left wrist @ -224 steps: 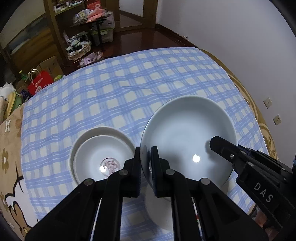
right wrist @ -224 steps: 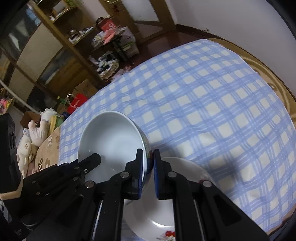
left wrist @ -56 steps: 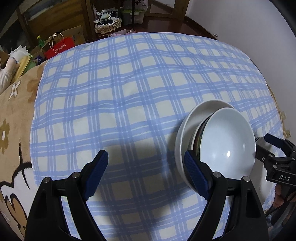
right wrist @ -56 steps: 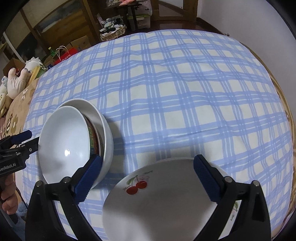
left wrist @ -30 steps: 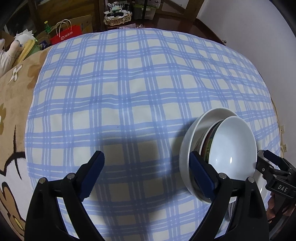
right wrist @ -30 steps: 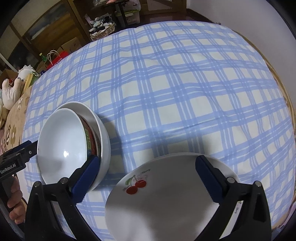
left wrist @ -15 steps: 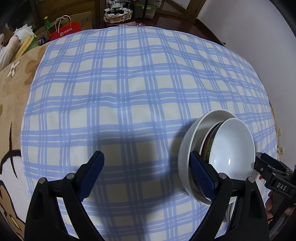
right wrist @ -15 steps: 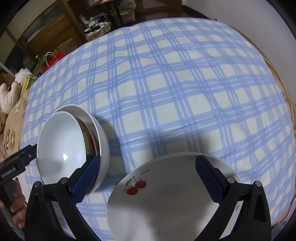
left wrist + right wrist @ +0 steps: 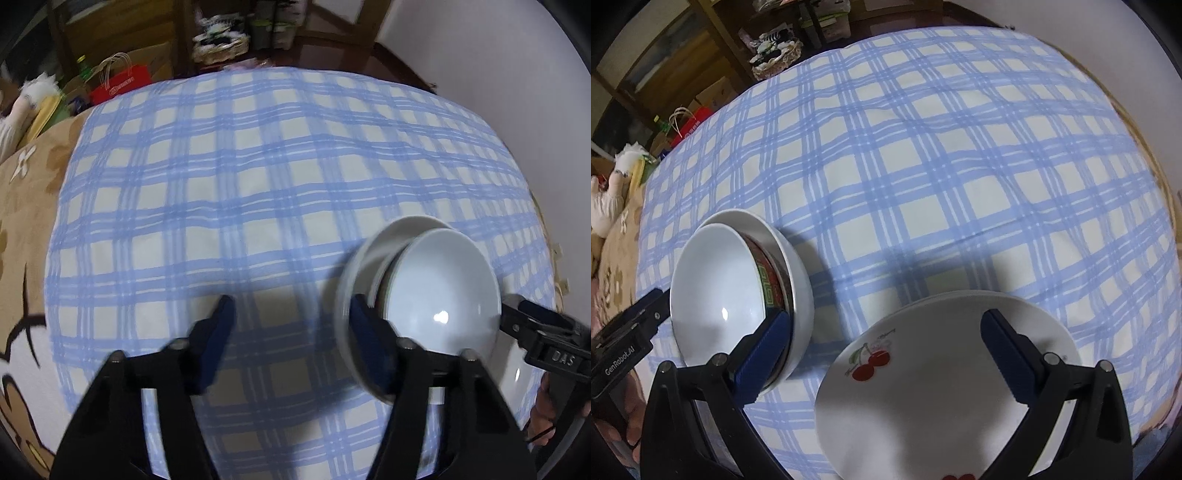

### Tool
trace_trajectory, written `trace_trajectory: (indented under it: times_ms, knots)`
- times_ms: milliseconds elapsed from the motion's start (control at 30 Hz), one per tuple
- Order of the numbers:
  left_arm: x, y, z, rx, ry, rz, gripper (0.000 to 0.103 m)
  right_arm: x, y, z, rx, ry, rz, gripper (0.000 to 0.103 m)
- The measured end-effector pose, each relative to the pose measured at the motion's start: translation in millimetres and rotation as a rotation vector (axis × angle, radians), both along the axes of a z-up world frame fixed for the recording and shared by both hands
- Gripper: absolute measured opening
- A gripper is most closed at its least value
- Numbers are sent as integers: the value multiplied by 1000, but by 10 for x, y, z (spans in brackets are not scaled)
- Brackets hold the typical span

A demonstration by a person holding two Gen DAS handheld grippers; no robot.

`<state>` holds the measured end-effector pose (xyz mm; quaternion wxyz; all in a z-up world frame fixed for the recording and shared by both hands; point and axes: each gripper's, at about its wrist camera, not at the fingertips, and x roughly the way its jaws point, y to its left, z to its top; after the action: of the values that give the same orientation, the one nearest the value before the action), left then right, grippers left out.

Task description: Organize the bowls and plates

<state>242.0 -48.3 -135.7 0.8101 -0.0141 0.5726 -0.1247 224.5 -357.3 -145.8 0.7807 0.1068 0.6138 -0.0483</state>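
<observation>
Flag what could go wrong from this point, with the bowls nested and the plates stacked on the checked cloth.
1. The nested bowls look tilted, the patterned bowl riding high inside the outer one; a nudge may shift them.
2. The left claw has just been closing with only cloth between its pads, its right finger beside the bowl rim, so it may clip it.
3. The cherry plate lies near the table's edge under the open right claw; a push could slide it off.

Both wrist cameras look steeply down, close over the checked desk (image 9: 258, 184): the stacked bowls (image 9: 443, 288) lie lower right in the left view, lower left in the right view.
</observation>
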Motion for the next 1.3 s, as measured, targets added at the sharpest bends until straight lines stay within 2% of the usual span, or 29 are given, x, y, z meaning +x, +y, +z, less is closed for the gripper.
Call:
trace_trajectory:
  times_ms: [67,167,233,300,533,600,667,900,967,1300]
  knots:
    - [-28,-79,38,37,-28,-22,49,2,43,30,-39,-16,23,103]
    - [-42,-111,38,40,-32,-27,47,1,80,66,-80,-48,41,103]
    - [-27,-101,27,22,-17,-22,47,-4,95,91,-65,-57,51,96]
    - [-39,-112,-7,47,5,-53,44,-5,108,106,-61,-58,62,90]
    - [-45,-203,-60,82,-4,-46,41,-39,124,100,7,-70,44,70]
    - [-46,-182,-58,76,3,-41,41,-57,134,104,31,-72,49,56]
    - [-47,-191,-50,84,2,-44,41,-60,156,116,33,-72,56,53]
    - [-88,-182,52,93,-29,-44,43,-35,142,106,65,-70,46,53]
    - [-87,-149,107,57,-37,-44,43,-25,144,103,63,-79,50,53]
    - [-63,-172,6,80,2,-40,43,-4,137,98,55,-93,63,53]
